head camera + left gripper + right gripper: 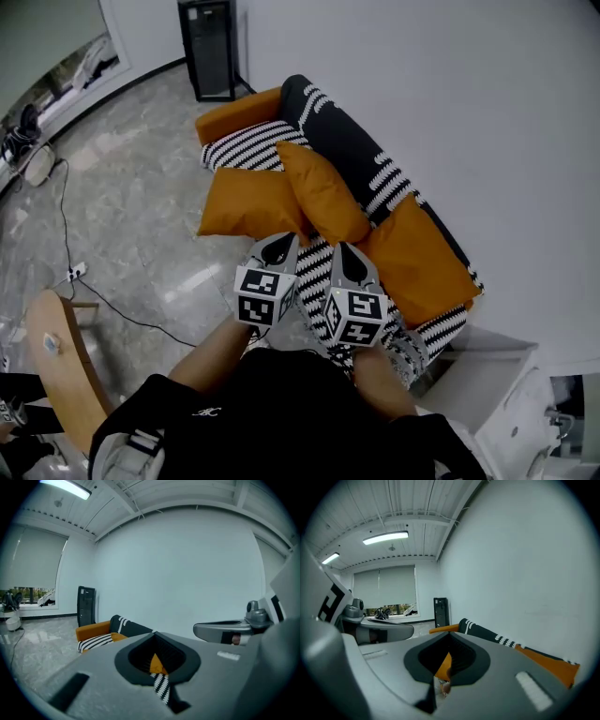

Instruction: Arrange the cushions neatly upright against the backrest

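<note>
A sofa with a black, white-striped backrest [361,150] and an orange armrest [234,114] stands along the wall. One orange cushion [246,203] lies flat and overhangs the seat's front. A second orange cushion [323,192] lies tilted mid-seat. A third orange cushion [419,262] leans on the backrest at the near end, and a striped cushion [246,145] lies by the armrest. My left gripper [279,242] and right gripper [346,251] hover side by side above the seat's near part, both shut and empty. In the gripper views the left gripper [155,635] and right gripper [449,637] point at the sofa.
A black cabinet [208,49] stands against the far wall beyond the sofa. A wooden chair [58,361] and a floor cable [103,302] are at my left. A white side table [487,394] sits past the sofa's near end.
</note>
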The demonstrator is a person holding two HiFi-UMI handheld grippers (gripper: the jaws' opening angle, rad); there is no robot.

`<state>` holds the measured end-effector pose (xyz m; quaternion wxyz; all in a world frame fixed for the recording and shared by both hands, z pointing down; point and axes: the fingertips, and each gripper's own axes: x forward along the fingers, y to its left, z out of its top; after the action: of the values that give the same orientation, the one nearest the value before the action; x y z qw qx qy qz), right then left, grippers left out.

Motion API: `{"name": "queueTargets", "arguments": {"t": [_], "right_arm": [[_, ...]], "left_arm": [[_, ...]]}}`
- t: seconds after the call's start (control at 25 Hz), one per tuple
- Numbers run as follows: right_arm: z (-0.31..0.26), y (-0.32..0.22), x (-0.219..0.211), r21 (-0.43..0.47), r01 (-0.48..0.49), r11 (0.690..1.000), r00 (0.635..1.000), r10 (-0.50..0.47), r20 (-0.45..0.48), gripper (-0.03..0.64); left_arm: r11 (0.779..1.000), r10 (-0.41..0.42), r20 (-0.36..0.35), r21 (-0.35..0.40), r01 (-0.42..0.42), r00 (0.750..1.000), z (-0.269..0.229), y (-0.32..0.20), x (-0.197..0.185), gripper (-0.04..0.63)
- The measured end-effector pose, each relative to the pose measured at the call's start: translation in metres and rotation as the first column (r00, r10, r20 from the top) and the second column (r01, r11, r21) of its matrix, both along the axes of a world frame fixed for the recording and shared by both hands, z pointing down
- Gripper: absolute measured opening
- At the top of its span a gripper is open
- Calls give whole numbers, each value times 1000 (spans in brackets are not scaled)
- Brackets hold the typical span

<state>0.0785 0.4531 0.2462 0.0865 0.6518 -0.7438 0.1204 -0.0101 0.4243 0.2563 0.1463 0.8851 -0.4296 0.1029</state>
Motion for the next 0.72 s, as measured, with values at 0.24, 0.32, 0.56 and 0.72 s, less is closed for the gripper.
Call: {"name": "queueTargets", "arguments": {"t": [0.24, 0.32, 0.56, 0.72], "right_arm": [[9, -24, -30, -30, -38, 999, 999, 38, 7, 6], [9, -33, -41, -26, -44, 999, 999, 44, 7, 6], [11, -44, -63, -31, -45, 999, 999, 45, -5, 6], [19, -55, -65, -46, -46, 998, 999, 46, 3, 6]], "left_arm": [[1000, 13, -38, -20, -14, 999, 6, -25, -37, 9], [999, 18, -36, -26, -19, 999, 9, -33, -50, 9], [999, 1, -43, -41, -3, 999, 14, -46, -81, 8], [999, -11, -34, -46, 10, 999, 16, -51, -91, 8]]}}
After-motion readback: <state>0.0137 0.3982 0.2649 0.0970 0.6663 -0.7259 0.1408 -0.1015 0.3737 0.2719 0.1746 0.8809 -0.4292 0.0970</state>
